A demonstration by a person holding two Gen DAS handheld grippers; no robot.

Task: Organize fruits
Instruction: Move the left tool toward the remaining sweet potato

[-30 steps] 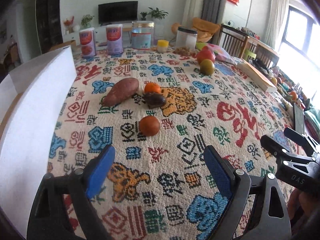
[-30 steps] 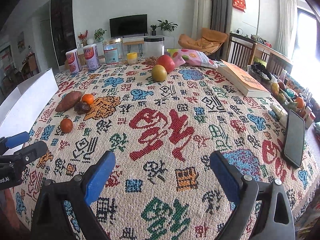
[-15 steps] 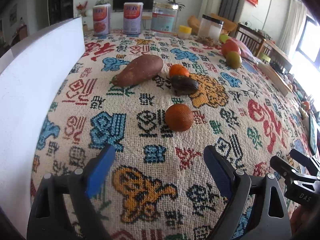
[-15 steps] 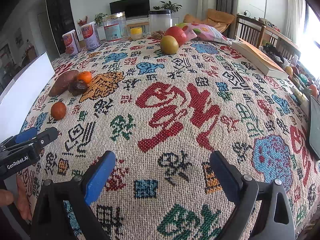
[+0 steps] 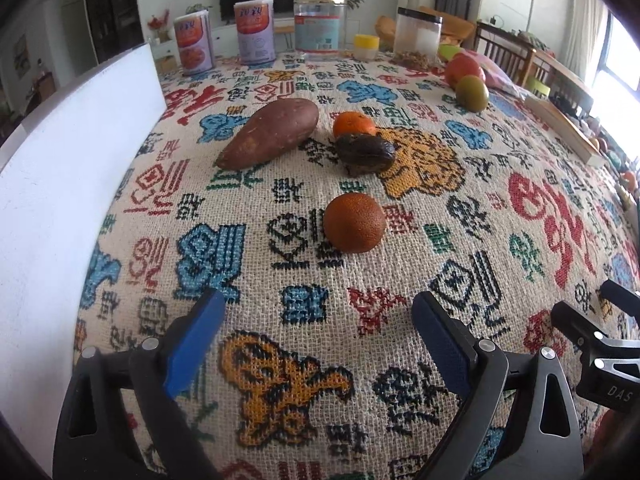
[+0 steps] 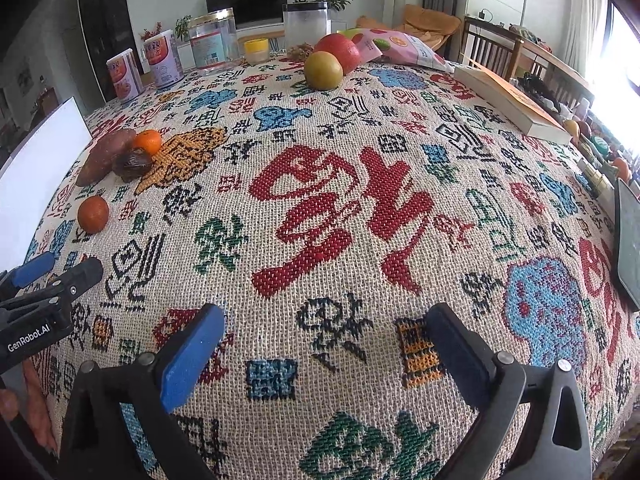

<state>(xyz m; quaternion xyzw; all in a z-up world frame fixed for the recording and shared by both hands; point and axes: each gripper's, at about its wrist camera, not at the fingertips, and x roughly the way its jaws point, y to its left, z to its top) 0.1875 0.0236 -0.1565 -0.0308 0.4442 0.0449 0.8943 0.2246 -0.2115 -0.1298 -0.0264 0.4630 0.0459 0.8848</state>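
Note:
On the patterned tablecloth an orange lies just ahead of my left gripper, which is open with nothing between its blue pads. Farther back lie a sweet potato, a smaller orange and a dark wrinkled fruit. A red fruit and a yellow-green fruit sit at the far side. My right gripper hovers over bare cloth, its jaws opening, empty.
A white board stands along the left table edge. Cans, jars and a snack bag line the back. A book and a phone lie at the right edge.
Both grippers have dropped lower and tilted down toward the cloth. The near orange looms larger ahead of the left gripper. The right jaws stand slightly wider.

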